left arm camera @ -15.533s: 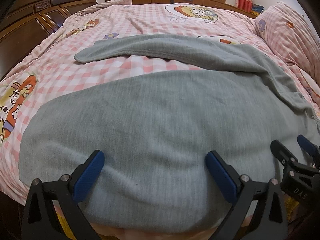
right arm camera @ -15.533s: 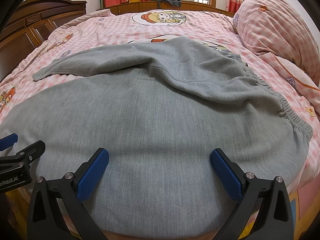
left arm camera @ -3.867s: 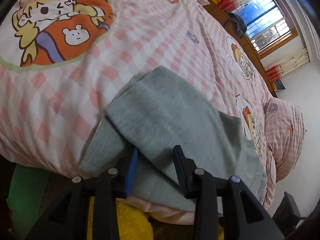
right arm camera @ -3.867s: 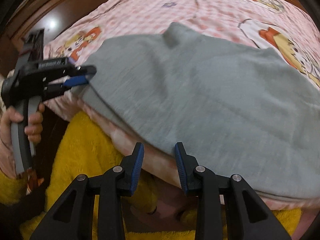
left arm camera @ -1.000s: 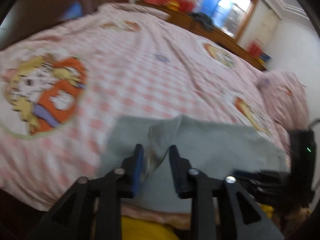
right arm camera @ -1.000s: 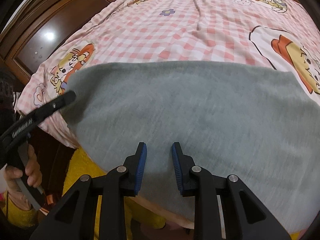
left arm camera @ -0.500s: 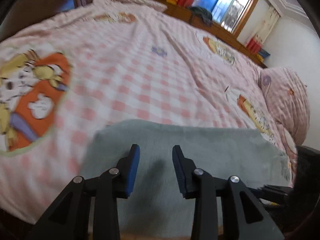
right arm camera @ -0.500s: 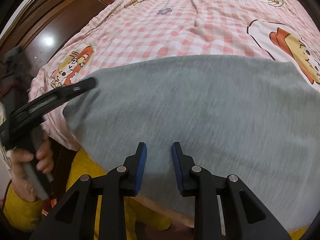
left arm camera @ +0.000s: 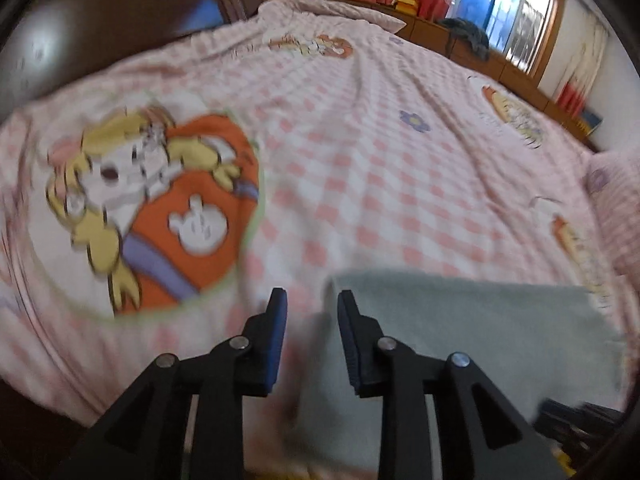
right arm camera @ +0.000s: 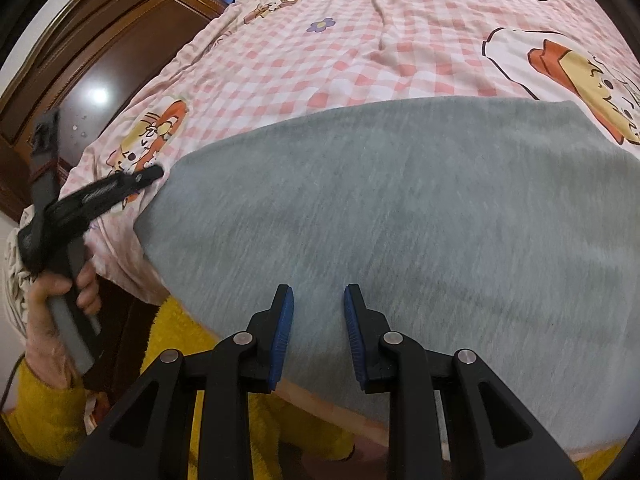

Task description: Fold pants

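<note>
Where the bedspread (left arm camera: 360, 152) shows, pants (left arm camera: 472, 320) lie right of the left claw (left arm camera: 311, 312).

I see the folded pants (right arm camera: 400, 216) lying on the bed (right arm camera: 360, 52) at its near edge; my left claw (right arm camera: 154, 174) sits just beside their left end.

The grey pants (right arm camera: 400, 220) lie folded into a flat, broad slab of soft fleece at the near edge of the bed, their front edge draping slightly over it. In the left wrist view the pants (left arm camera: 460, 320) sit toward 4 o'clock, their left edge a clean fold. The top surface looks smooth, with no loose leg trailing out.
</note>
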